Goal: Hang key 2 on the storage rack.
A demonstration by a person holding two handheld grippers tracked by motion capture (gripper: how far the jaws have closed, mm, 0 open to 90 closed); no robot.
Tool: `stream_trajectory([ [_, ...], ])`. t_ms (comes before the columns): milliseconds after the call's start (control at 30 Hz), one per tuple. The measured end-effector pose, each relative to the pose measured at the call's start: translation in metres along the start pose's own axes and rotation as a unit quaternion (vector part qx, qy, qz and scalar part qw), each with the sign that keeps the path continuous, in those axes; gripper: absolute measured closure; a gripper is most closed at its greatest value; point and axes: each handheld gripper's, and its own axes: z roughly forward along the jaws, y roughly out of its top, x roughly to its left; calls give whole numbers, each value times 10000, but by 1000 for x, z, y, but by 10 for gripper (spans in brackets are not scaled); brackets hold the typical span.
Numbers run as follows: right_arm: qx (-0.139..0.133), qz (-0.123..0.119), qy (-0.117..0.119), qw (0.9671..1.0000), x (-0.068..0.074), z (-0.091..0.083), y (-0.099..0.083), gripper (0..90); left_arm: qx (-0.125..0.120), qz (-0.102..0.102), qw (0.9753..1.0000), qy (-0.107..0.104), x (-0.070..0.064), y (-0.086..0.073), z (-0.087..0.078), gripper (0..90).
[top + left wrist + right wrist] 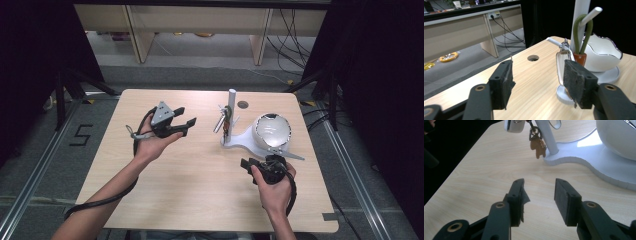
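A white stand (232, 105) with an upright pole and side pegs rises from a flat white base (239, 141) at the table's middle right. A white key fob (561, 65) hangs from a peg, as do a brown figure charm (538, 148) and a green loop with an orange end (580, 37). A white bowl (272, 131) sits on the base. My left gripper (186, 116) is open, left of the stand, and points at it (537, 75). My right gripper (252, 162) is open in front of the base, low over the table (539, 190). Nothing is between either pair of jaws.
The wooden table (200, 200) has a round cable hole (243, 104) behind the stand. Black curtains flank both sides. Desks and loose cables stand on the floor beyond the far edge. A cable trails from each gripper along the forearms.
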Motion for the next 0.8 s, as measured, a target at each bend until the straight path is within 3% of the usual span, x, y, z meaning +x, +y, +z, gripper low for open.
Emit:
stream_trajectory([
  [233, -62, -87, -78, 9999, -4, -3, 2, 596, -39, -96, 9999, 120, -1, -17, -30, 356],
  [300, -33, 104, -65, 9999, -1, -5, 2, 594, -47, -171, 9997, 139, -2, -23, -37, 350],
  [367, -59, -40, -61, 10000, -4, -6, 3, 591, -48, -236, 9996, 167, -1, -29, -44, 349],
  [400, -52, 75, -164, 9998, -2, -7, 2, 590, -82, -251, 9995, 175, -1, -31, -47, 347],
  [467, -35, 163, -140, 9998, -1, -9, 2, 588, -60, -255, 9993, 274, 1, -37, -55, 343],
  [500, -102, -57, -182, 9998, -4, -8, 2, 586, -64, -268, 9992, 302, 1, -39, -59, 341],
  [567, -94, 37, -174, 9998, -4, -10, 2, 584, -88, -281, 9989, 372, 4, -44, -67, 336],
  [600, -119, -104, -222, 9996, -6, -11, 2, 580, -90, -313, 9986, 413, 5, -46, -70, 335],
  [633, -133, -20, -250, 9996, -6, -11, 1, 577, -109, -379, 9981, 471, 8, -50, -76, 333],
  [667, -141, -196, -380, 9990, -10, -13, 2, 572, -122, -406, 9978, 512, 9, -53, -79, 328],
  [700, -170, -141, -244, 9995, -11, -13, 1, 569, -95, -423, 9975, 566, 10, -55, -84, 328],
  [800, -199, -218, -343, 9990, -15, -15, -1, 561, -112, -546, 9959, 717, 14, -66, -96, 325],
])
